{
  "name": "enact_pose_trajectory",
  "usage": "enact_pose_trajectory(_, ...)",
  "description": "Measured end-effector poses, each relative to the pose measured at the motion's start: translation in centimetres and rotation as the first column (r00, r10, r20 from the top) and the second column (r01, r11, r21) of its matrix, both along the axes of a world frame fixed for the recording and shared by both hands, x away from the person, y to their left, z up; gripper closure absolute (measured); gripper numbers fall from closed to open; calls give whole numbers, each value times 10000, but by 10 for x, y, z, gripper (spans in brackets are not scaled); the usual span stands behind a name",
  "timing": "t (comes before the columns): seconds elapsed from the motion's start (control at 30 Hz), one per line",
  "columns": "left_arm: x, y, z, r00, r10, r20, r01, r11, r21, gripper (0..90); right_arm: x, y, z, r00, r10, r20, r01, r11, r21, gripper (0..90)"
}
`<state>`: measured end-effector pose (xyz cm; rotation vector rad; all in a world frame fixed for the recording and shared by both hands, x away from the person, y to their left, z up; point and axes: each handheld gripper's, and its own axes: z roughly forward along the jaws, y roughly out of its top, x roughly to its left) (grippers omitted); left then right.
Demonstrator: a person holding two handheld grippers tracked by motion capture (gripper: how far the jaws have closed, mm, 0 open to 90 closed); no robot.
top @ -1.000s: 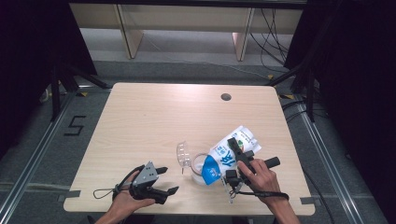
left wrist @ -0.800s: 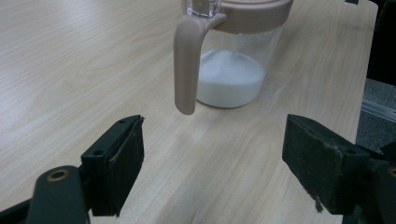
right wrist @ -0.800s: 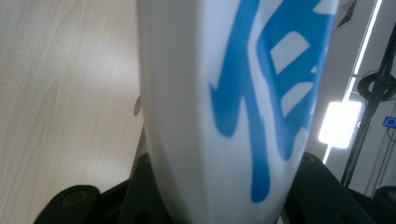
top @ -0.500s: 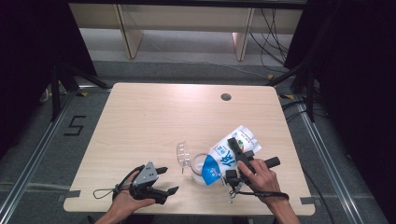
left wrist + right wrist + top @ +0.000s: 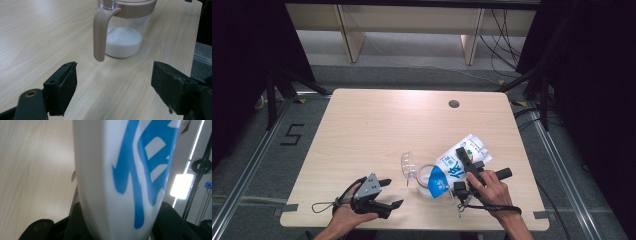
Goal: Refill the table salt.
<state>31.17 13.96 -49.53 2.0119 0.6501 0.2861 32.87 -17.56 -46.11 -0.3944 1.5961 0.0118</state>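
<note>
My left gripper [image 5: 393, 193] rests on the table [image 5: 362, 130] with its jaws spread wide and nothing between them; just ahead of them stands the clear jug [image 5: 125, 32], its beige handle [image 5: 99, 37] hanging toward me and white powder heaped in its bottom. My right gripper [image 5: 464, 167] is clamped on a white pouch [image 5: 454, 167] with blue lettering, pressed between both jaws. The pouch's long axis tilts down toward my left, its blue lower end over the jug's open mouth, its upper end beyond my fingertips.
</note>
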Motion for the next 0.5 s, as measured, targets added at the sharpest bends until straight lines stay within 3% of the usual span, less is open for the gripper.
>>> enact_pose_trajectory(0.07, 0, 0, 0, 10000, 2, 0, -2, 10000, -14, 206, 0, -1, -1, 9999, -78, -95, 80, 9998, 183, 665)
enact_pose_trajectory(0.5, 0, 0, 0, 10000, 1, -5, -1, 10000, 52, 206, 0, -1, -1, 10000, -76, -48, 77, 9999, 152, 668)
